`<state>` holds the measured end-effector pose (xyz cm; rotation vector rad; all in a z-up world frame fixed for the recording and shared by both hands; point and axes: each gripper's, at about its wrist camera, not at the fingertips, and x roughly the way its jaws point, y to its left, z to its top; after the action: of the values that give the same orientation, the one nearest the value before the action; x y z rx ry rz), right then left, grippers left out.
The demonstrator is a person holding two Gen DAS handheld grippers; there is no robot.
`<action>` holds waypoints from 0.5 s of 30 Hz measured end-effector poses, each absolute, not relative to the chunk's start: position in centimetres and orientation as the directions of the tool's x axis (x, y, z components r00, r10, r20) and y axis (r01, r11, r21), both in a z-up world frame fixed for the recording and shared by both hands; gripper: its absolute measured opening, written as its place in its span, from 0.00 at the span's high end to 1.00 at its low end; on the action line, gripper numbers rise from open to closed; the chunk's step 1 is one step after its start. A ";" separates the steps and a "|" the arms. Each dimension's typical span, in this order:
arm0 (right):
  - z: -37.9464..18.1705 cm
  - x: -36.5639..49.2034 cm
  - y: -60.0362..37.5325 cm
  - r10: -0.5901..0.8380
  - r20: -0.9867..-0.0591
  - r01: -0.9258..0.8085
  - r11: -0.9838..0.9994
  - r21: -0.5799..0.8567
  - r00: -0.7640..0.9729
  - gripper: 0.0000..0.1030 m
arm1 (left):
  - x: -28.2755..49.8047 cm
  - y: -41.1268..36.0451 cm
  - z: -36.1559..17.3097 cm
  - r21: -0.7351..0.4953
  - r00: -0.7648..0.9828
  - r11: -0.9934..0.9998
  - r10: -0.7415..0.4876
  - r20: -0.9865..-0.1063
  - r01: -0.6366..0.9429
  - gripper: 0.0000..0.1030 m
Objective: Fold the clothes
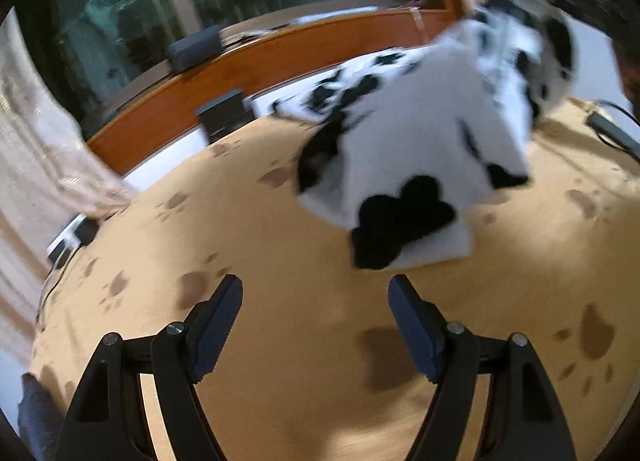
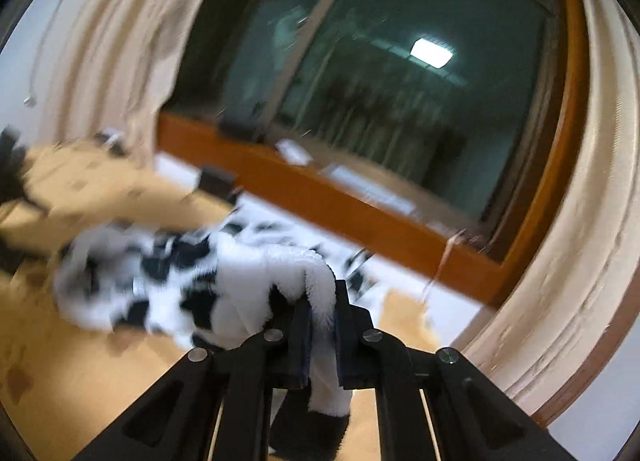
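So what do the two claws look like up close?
Both look alike. The left claw has black frame arms with triangular cut-outs and round silver screws, ending in two fingers faced with dark blue ribbed pads. The right claw has the same black frame, silver screws and dark blue pads. No cables or sleeves show on either.

There was one black-and-white fleece garment (image 1: 416,149), one tan paw-print cover (image 1: 280,361), two grippers, left (image 1: 315,301) and right (image 2: 322,301), one window (image 2: 400,73), and perhaps three dark boxes, blurred.
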<state>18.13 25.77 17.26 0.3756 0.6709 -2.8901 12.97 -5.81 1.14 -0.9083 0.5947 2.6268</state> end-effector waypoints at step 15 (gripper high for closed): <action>24.9 16.9 25.6 -0.079 -0.048 0.091 -0.921 -0.379 -0.996 0.91 | 10.8 3.4 3.3 0.277 -0.739 -0.833 0.212 -0.639 -0.479 0.20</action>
<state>16.94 25.64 24.87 0.0481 0.5930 -2.9965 10.75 3.43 3.31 -0.8617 0.6110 2.5478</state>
